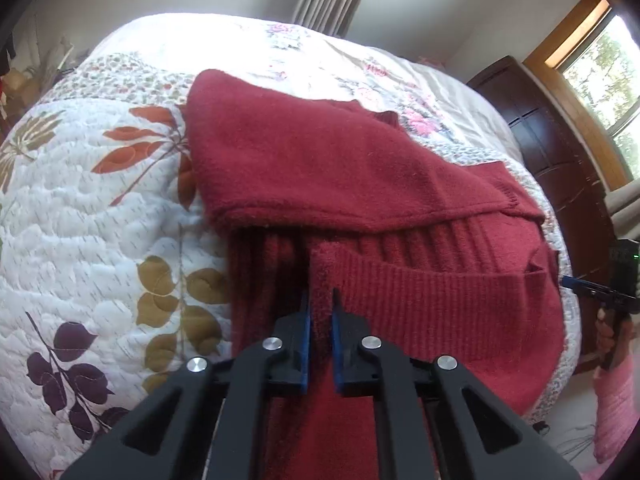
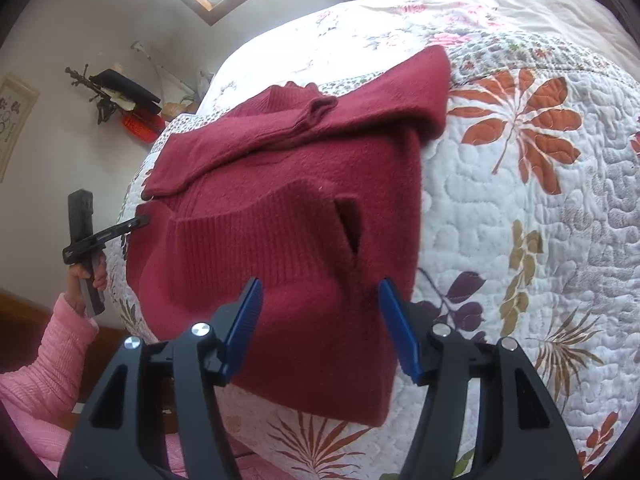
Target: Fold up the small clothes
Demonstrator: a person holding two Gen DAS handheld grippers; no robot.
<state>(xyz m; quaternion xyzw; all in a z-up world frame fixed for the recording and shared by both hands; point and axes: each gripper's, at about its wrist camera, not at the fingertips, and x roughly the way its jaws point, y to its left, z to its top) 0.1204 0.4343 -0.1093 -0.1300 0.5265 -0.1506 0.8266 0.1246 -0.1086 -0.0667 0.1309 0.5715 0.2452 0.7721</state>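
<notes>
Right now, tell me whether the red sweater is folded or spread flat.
Partly folded. The red sweater has a sleeve laid across its body on the quilt, and the left claw pinches its ribbed hem.

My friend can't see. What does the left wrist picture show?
The left gripper pinches a fold of a red sweater lying partly folded on a flowery quilt. A hand in a pink sleeve shows at the right edge.

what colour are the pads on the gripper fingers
Blue, on black fingers. The pads show best in the right wrist view, spread open over the red sweater.
</notes>
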